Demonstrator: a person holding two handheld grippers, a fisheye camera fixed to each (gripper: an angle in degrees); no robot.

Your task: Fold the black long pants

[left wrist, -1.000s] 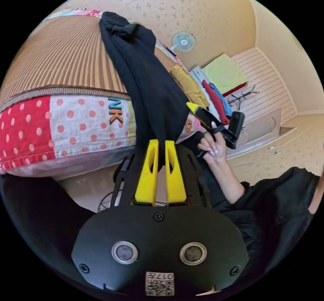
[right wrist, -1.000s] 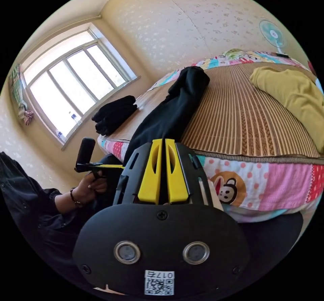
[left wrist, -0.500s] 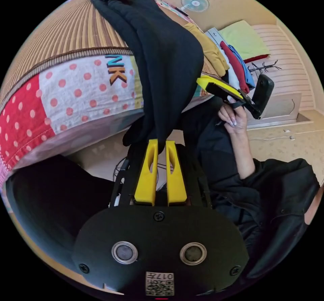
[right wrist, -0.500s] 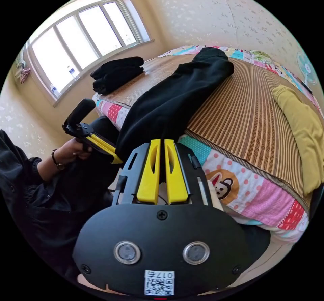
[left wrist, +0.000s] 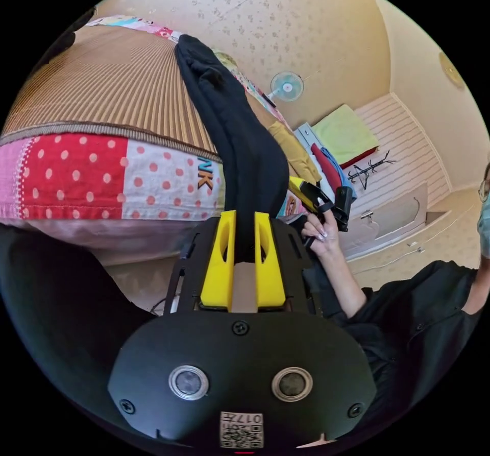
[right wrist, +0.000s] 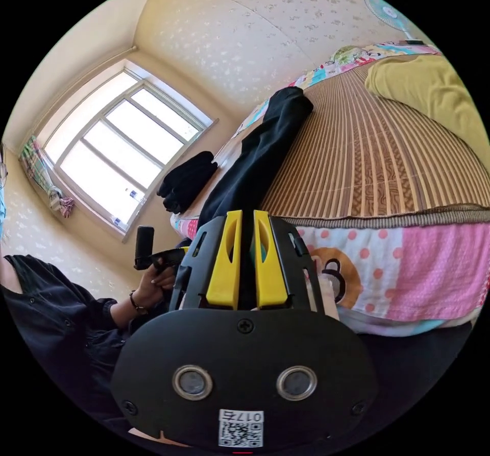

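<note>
A home bedroom; a bed (left wrist: 76, 180) with a patchwork sheet and woven mat (right wrist: 377, 160); a window (right wrist: 115, 154); a standing fan (left wrist: 286, 87); patterned wallpaper.

Orange and dark letters — "NK" — stand on the white, pink-dotted patch of the quilt (left wrist: 168, 180) that hangs over the bed's edge, just beside the black long pants (left wrist: 245, 139) in the left gripper view; the pants cover whatever comes after them. A small sticker (left wrist: 241, 429) with a square code and tiny digits sits on the camera housing in both views, left unread.
</note>
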